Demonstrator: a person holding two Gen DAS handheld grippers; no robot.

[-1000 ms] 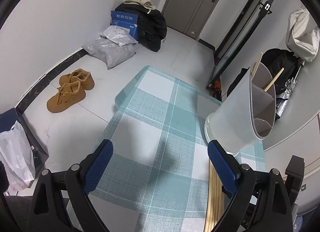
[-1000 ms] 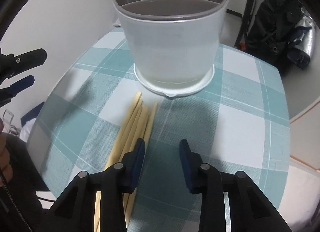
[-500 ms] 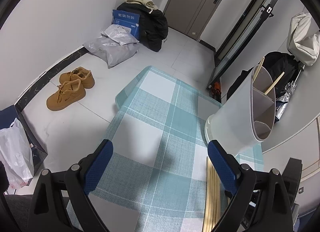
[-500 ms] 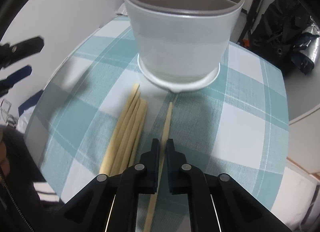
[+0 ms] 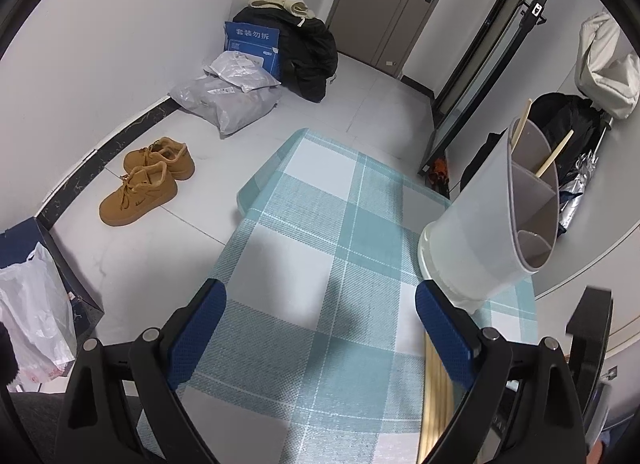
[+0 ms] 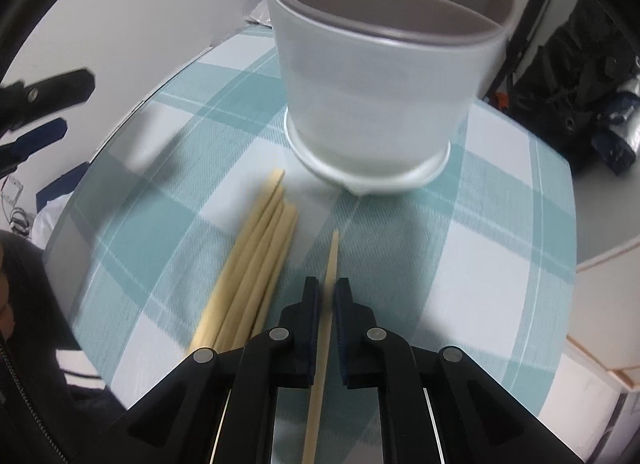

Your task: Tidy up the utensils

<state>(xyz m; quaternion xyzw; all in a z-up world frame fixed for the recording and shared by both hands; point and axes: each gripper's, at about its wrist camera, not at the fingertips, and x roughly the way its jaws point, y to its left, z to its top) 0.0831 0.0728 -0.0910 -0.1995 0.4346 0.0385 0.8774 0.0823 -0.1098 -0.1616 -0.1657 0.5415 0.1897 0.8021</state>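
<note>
One chopstick point(image 6: 330, 264) pinched in right gripper point(image 6: 328, 296), separated from the bundle point(image 6: 256, 264) for the holder point(image 6: 384, 104); left gripper point(image 5: 320, 324) idles wide, empty.

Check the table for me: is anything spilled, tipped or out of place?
Nothing stands out. The white divided plastic utensil holder stands upright on the teal checked tablecloth, loose wooden chopsticks lie bundled beside it, and the right gripper pinches one chopstick.
</note>
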